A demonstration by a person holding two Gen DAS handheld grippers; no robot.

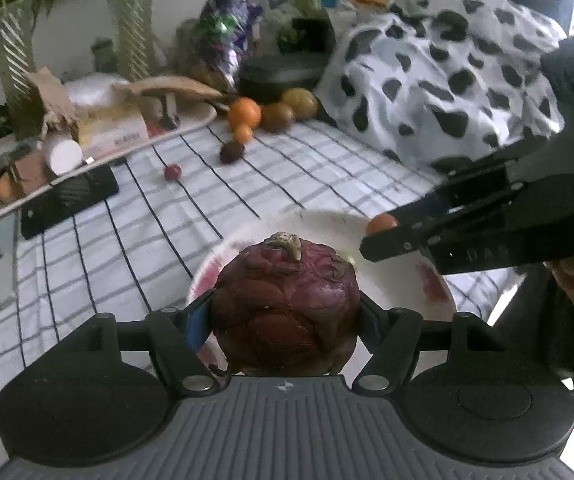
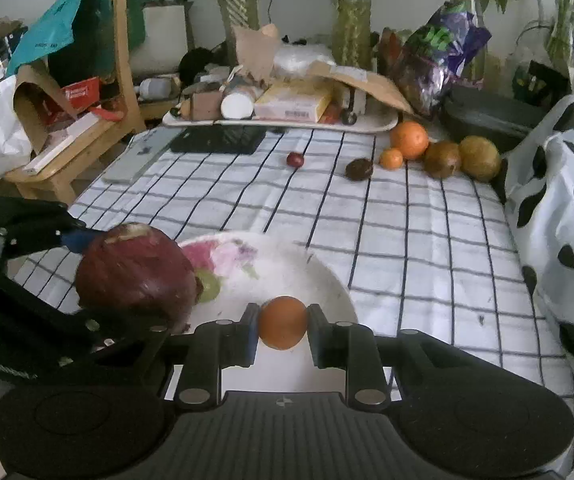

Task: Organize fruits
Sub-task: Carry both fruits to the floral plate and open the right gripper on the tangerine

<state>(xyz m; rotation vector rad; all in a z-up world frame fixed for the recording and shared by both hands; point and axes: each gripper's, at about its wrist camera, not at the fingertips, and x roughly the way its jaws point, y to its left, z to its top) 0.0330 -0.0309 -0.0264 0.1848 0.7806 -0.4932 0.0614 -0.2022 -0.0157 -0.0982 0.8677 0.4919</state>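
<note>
My left gripper (image 1: pixel 285 312) is shut on a large dark red dragon fruit (image 1: pixel 285 304) and holds it over the near left rim of a white flowered plate (image 1: pixel 403 280). My right gripper (image 2: pixel 281 322) is shut on a small orange fruit (image 2: pixel 282 322) over the plate's (image 2: pixel 287 264) near edge. In the left wrist view the right gripper (image 1: pixel 383 234) reaches in from the right with the small orange (image 1: pixel 381 223). In the right wrist view the left gripper (image 2: pixel 99 276) holds the dragon fruit (image 2: pixel 135 272) at the left.
On the checked cloth (image 2: pixel 407 240) far side lie a big orange (image 2: pixel 409 140), a small orange (image 2: pixel 391 159), two brown-green round fruits (image 2: pixel 461 158), a dark fruit (image 2: pixel 359 169) and a small red fruit (image 2: pixel 295 159). A cluttered tray (image 2: pixel 287 120), phones (image 2: pixel 219 138) and a spotted bag (image 2: pixel 559 200) border it.
</note>
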